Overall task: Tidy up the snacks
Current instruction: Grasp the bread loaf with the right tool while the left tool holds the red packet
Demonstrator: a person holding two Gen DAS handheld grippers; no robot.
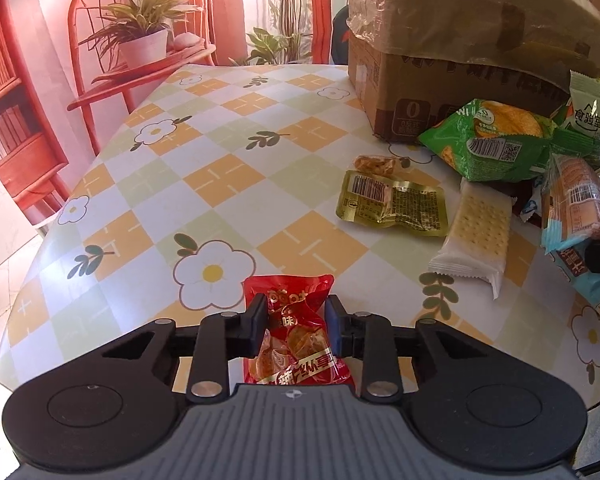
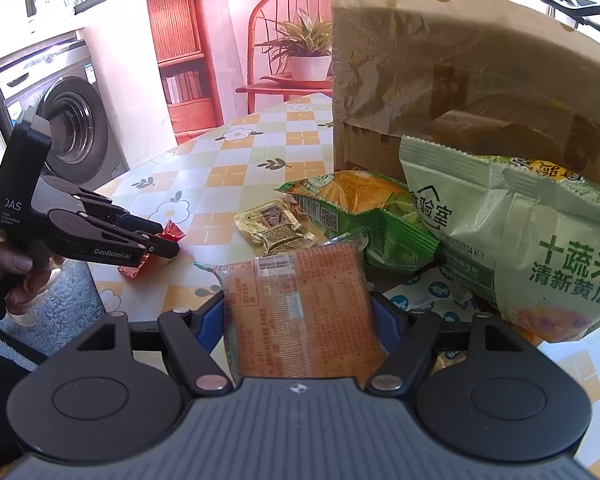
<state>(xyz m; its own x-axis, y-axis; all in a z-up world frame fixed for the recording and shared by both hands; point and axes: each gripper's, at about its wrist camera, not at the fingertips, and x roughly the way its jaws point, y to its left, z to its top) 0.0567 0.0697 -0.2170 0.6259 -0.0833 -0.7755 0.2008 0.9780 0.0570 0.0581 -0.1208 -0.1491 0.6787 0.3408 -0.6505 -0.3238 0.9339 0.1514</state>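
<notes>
Your left gripper (image 1: pixel 294 322) seems to pinch the red snack packet (image 1: pixel 296 336) on the near table (image 1: pixel 228 184); your right gripper (image 2: pixel 298 324) holds the orange packet (image 2: pixel 300 312).

The cardboard box (image 1: pixel 452 80) runs off the top edge; the pale green bag (image 2: pixel 540 248) is cut by the right edge.

I see the small red candy packet (image 1: pixel 296 332) on the flower-patterned checked tablecloth (image 1: pixel 220 152), well left of the snack pile; the flat gold foil sachet (image 1: pixel 392 208) lies before the brown cardboard box (image 1: pixel 440 92), left of the white cracker pack (image 1: pixel 478 236).
</notes>
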